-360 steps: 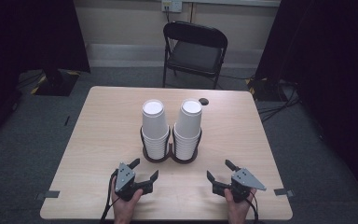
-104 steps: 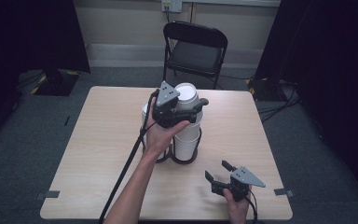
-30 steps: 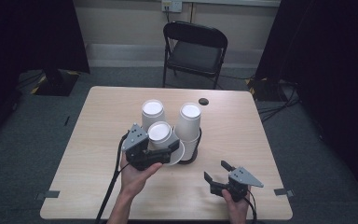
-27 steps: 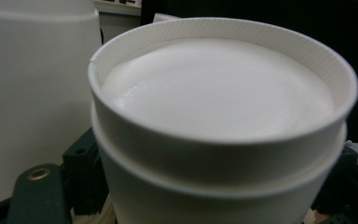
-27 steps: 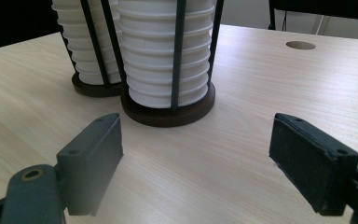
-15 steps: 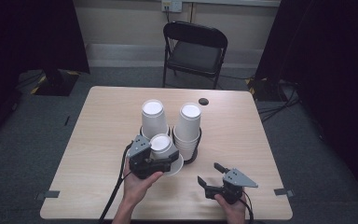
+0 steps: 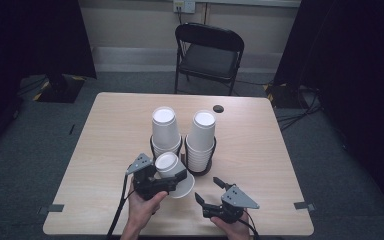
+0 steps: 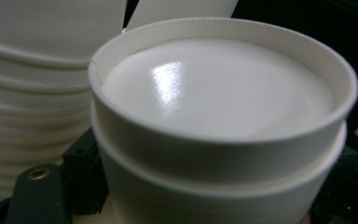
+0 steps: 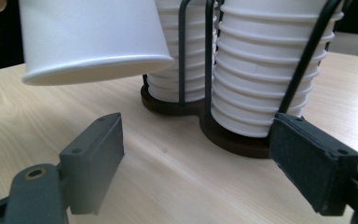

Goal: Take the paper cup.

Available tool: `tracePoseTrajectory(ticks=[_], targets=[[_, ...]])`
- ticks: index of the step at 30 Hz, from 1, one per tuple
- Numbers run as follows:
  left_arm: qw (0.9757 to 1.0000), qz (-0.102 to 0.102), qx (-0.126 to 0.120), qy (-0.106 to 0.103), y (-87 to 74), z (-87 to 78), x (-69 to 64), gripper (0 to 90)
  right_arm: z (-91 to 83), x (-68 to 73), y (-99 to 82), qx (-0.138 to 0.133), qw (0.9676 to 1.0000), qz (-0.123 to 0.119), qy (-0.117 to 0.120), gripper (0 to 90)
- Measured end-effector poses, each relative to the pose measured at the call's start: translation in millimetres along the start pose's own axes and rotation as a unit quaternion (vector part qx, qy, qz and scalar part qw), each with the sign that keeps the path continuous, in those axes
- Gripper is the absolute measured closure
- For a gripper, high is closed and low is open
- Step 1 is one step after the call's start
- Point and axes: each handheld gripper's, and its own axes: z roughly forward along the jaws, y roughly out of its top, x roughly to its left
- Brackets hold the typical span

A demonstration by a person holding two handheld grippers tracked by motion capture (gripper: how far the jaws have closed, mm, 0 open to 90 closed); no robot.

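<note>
Now my left gripper (image 7: 172, 176) clamps an upturned paper cup (image 7: 172, 172) above the table (image 7: 105, 150) — my right gripper (image 7: 211, 192), jaws wide, must take it next.

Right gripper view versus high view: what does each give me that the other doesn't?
Right gripper view alone: the held cup's rim hanging clear above the table, and the holder's dark base. High view alone: the left gripper clamped on that cup, the right gripper open, the chair. Both: the two cup stacks in their holder.
</note>
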Motion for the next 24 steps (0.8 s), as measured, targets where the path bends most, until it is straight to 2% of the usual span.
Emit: tracePoseTrajectory(ticks=[2,5,7,9,14,19,22,24], targets=[[0.9996,-0.024,-0.010,-0.010,-3.8,-3.5,2.2,19.1,1.6,2.5,-0.3,-0.001,1.0000,0.001,0.009,18.1],[0.9992,-0.037,-0.012,-0.012,-8.9,-6.9,3.7,19.0,3.5,5.4,-0.4,-0.004,0.9998,0.005,0.017,19.3],[0.9980,-0.052,-0.015,-0.033,-11.4,-7.7,5.3,19.0,4.6,7.1,-0.2,-0.009,0.9996,0.011,0.023,22.2],[0.9973,-0.063,-0.016,-0.036,-13.7,-7.6,5.4,19.0,5.7,8.7,-0.1,-0.017,0.9992,0.015,0.034,25.4],[0.9963,-0.071,-0.013,-0.046,-18.5,-4.7,3.5,19.0,8.2,13.8,2.2,-0.029,0.9981,0.001,0.055,32.3],[0.9951,-0.082,-0.008,-0.056,-19.1,-1.9,-0.1,19.0,9.6,16.2,6.7,-0.060,0.9950,-0.019,0.077,38.4],[0.9947,-0.084,-0.008,-0.058,-18.6,-1.4,-0.9,19.1,12.7,17.7,9.5,-0.075,0.9934,-0.035,0.080,41.5],[0.9936,-0.093,-0.009,-0.063,-17.4,-0.9,-1.8,19.1,16.5,18.4,11.0,-0.088,0.9921,-0.042,0.079,43.7]])
